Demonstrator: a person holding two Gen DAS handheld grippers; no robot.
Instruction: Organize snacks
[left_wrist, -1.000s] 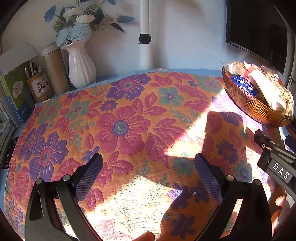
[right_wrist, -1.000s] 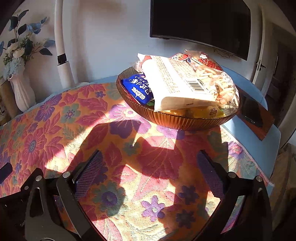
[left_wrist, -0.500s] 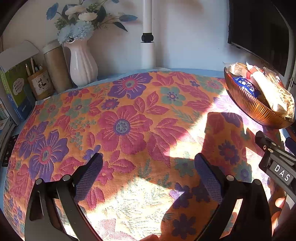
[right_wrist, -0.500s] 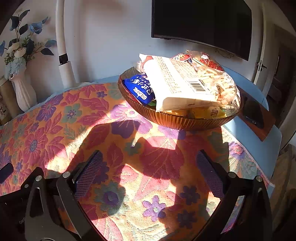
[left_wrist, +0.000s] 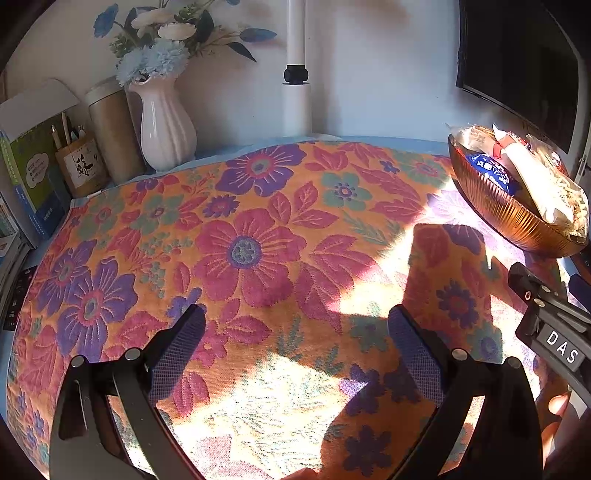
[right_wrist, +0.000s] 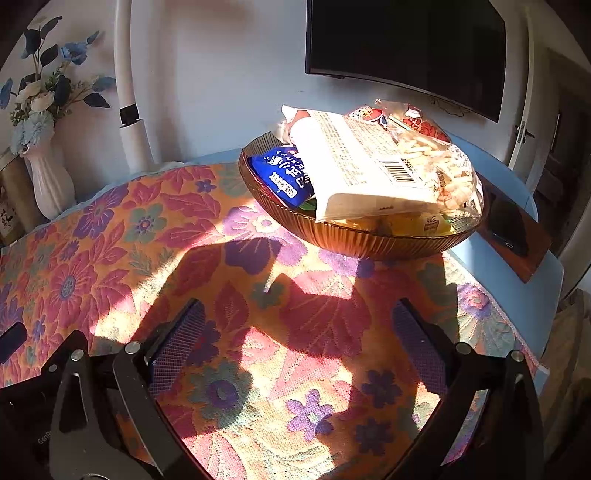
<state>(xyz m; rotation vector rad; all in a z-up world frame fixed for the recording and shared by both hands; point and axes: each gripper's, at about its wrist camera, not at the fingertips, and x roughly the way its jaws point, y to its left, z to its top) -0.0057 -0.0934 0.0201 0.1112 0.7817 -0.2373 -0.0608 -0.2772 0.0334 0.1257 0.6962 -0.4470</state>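
Observation:
A ribbed amber bowl (right_wrist: 369, 240) stands on the floral tablecloth (right_wrist: 110, 236), heaped with snack packets: a large white bag (right_wrist: 362, 162), a blue packet (right_wrist: 284, 177), a clear bag of pale sticks (right_wrist: 443, 173) and yellow packets below. My right gripper (right_wrist: 299, 343) is open and empty, low over the cloth in front of the bowl. My left gripper (left_wrist: 295, 347) is open and empty over the middle of the cloth; the bowl (left_wrist: 498, 210) is at its far right.
A white vase of blue flowers (left_wrist: 162, 122), a brown canister (left_wrist: 110, 129), a pen holder (left_wrist: 79, 166) and books stand at the back left. A white pole (left_wrist: 297, 66) rises at the back. A phone on a wooden block (right_wrist: 513, 229) lies right of the bowl.
Both views have shifted slightly: the left gripper has drifted a little left and back, the right one barely. Both stay open and empty.

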